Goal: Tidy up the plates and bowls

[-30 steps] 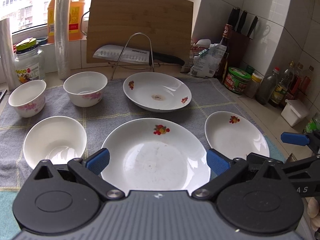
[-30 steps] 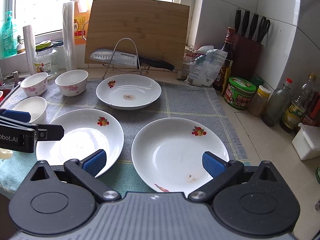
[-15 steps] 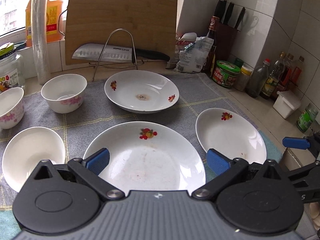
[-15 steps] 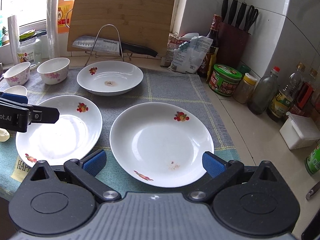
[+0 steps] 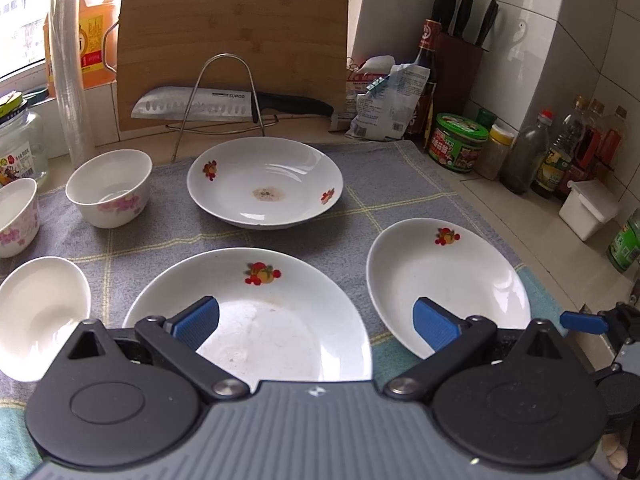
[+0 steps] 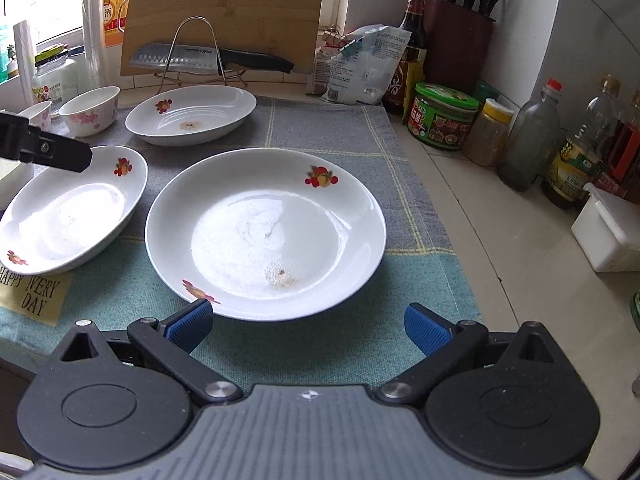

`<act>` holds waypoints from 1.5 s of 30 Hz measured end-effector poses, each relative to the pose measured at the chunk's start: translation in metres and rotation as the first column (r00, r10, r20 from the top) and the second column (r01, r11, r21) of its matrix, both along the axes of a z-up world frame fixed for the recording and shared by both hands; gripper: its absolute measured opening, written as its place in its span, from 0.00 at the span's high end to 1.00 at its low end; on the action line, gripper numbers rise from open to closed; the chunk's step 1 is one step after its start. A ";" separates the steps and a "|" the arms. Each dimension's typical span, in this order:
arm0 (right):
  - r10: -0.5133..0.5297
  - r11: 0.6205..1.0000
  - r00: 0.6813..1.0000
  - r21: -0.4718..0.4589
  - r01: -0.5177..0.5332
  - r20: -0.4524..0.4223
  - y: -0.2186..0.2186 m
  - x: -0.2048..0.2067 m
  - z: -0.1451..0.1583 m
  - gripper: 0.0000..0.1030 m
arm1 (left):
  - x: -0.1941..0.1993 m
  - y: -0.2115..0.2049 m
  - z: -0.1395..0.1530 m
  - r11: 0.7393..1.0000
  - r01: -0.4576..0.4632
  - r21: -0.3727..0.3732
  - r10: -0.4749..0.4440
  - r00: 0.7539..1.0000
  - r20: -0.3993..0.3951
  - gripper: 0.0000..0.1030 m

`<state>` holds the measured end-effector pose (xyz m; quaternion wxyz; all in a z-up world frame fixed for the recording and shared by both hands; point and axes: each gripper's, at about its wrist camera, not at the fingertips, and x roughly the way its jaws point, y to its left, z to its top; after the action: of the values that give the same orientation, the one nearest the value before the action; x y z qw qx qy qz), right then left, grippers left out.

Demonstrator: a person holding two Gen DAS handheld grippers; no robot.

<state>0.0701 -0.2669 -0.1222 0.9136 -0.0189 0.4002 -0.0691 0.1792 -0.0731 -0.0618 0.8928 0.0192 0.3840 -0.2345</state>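
Observation:
Three white plates with fruit prints lie on a grey-green cloth. In the left wrist view the near plate (image 5: 260, 312) is under my open, empty left gripper (image 5: 316, 322), the right plate (image 5: 452, 280) beside it and the far plate (image 5: 266, 182) behind. Three white bowls stand at the left: a plain one (image 5: 40, 312) and two with pink flowers (image 5: 110, 188) (image 5: 16, 216). In the right wrist view my open, empty right gripper (image 6: 308, 326) hovers just before the right plate (image 6: 266, 232). The near plate (image 6: 72, 216) and far plate (image 6: 192, 114) lie to its left.
A wire rack (image 5: 218, 100) with a knife (image 5: 224, 104) and a cutting board (image 5: 236, 40) stand at the back. Jars, bottles (image 6: 528, 136), a knife block (image 6: 458, 36) and a white box (image 6: 608, 228) line the right counter. The cloth's front edge is close.
Both grippers have moved right and forward, closer to the plates. The right plate now fills the right wrist view. Both stay open.

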 end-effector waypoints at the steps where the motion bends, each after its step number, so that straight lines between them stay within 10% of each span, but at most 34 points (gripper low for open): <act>1: 0.017 1.000 1.000 0.012 -0.017 0.002 -0.005 0.000 -0.003 0.00 | 0.000 -0.004 0.000 1.000 -0.004 -0.004 0.004 1.000 -0.006 0.01; 20: 0.304 0.950 0.952 0.068 -0.306 0.033 -0.042 0.016 -0.040 0.00 | -0.011 -0.067 -0.001 0.992 -0.011 0.129 0.019 0.998 -0.061 0.01; 45: 0.347 0.935 0.936 0.058 -0.350 0.061 -0.043 0.016 -0.044 0.00 | 0.075 -0.119 -0.018 0.905 0.394 0.162 -0.364 0.912 -0.188 0.02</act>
<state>0.0862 -0.3098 -0.1662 0.9212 -0.0567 0.3698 0.1071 0.2537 -0.1917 -0.0803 0.7915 0.1633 0.4616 -0.3657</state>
